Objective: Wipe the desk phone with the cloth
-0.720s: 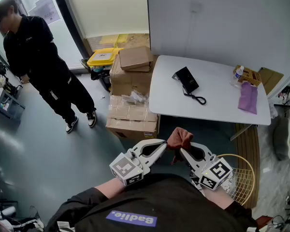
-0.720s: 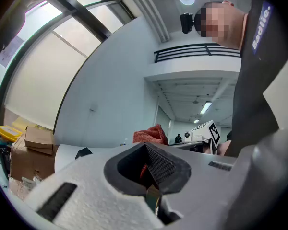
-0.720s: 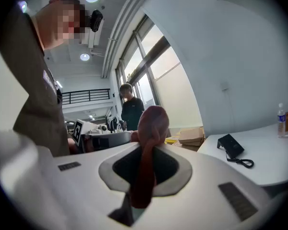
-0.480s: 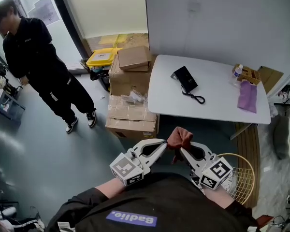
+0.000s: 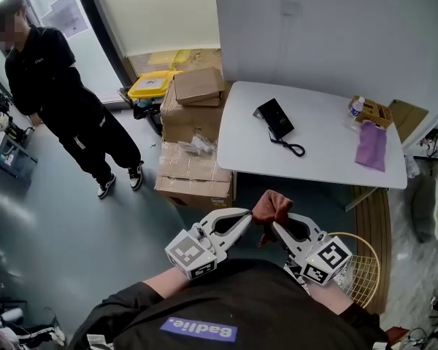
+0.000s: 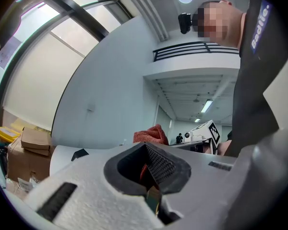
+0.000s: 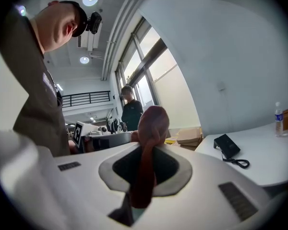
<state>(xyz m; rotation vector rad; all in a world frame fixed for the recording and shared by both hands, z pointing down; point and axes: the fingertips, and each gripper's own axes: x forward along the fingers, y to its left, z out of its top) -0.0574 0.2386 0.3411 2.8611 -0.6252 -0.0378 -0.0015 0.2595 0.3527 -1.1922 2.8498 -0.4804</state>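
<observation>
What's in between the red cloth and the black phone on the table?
Head view: dark floor, then bare white table and the phone's black cord, lie between red cloth and desk phone.

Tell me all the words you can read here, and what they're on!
"Badlie." on the blue patch of the black shirt; the exact spelling is not certain.
Yellow bin label: too small to read.
Bottle label: too small to read.
Wall poster: too blurred to read.

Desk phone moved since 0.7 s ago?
No. The desk phone keeps its spot on the white table, near its far left corner; both slid left together: camera shift.
</observation>
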